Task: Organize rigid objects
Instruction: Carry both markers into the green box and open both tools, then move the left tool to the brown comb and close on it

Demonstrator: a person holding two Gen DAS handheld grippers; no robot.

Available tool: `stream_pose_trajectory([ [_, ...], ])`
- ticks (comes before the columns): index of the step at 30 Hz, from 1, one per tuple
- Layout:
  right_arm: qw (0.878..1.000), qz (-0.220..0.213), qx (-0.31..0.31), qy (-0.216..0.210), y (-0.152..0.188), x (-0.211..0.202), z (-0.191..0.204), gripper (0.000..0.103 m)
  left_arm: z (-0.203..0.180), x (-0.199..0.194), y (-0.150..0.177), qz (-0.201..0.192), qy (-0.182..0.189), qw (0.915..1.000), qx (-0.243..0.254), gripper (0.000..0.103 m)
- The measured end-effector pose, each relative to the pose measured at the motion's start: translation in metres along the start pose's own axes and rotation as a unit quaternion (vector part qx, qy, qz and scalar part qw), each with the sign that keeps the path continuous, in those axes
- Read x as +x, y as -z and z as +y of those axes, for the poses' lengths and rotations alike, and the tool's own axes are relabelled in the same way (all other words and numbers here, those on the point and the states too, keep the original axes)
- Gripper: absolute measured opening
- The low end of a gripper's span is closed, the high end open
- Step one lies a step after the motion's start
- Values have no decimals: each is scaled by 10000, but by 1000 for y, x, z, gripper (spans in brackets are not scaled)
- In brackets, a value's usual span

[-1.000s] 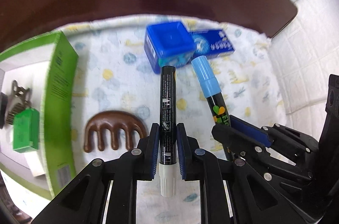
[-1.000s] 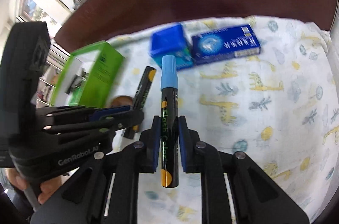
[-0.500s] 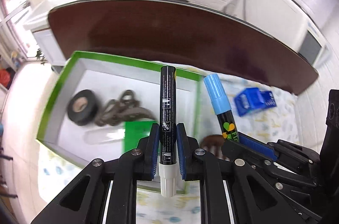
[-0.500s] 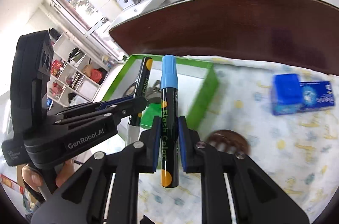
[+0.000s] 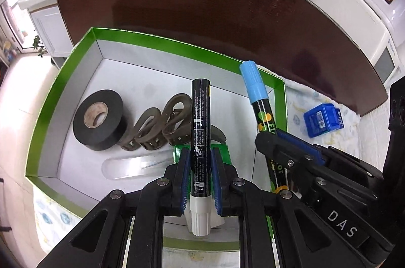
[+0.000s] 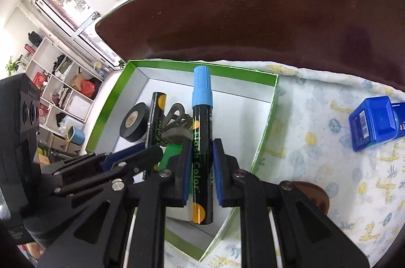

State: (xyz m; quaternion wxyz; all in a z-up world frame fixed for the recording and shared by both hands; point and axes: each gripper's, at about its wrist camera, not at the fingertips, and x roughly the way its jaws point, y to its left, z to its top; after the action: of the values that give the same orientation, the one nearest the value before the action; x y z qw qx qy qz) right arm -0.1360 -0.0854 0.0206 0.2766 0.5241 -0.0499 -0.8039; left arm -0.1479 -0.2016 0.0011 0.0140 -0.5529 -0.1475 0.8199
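My left gripper is shut on a black marker with a white cap, held over the open green box. My right gripper is shut on a black marker with a light blue cap, also above the green box. Each gripper shows in the other's view: the right one beside the left with the blue-capped marker, the left one with the black marker. Inside the box lie a black tape roll, a brown hair claw, a clear flat piece and a green item.
A blue cube box and a blue carton behind it sit on the giraffe-print cloth to the right. A brown comb peeks out behind my right gripper. The dark wooden table extends beyond the cloth.
Both grippers have swung left with their markers, from above the cloth near the blue boxes and comb to above the open green box. The grips have not changed.
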Motion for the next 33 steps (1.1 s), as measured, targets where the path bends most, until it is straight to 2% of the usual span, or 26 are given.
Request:
stream_pose_trajectory([
  [6,9998,68,126,162,1,5,-4,16,7,12,-4,93,161,9998,-122,15],
  [14,9993,7,113,343,2,1,-8,18,6,10,-1,38,29,10000,-59,15],
  [21,9995,-109,130,267,9,-18,-16,18,11,-8,-2,-104,-40,9997,-221,15],
  [27,9989,-304,251,251,17,-43,-36,18,-9,-25,1,-198,-101,9997,-50,15],
  [33,9971,-458,465,381,32,-70,-73,18,-54,-31,10,-144,-64,9990,414,16],
])
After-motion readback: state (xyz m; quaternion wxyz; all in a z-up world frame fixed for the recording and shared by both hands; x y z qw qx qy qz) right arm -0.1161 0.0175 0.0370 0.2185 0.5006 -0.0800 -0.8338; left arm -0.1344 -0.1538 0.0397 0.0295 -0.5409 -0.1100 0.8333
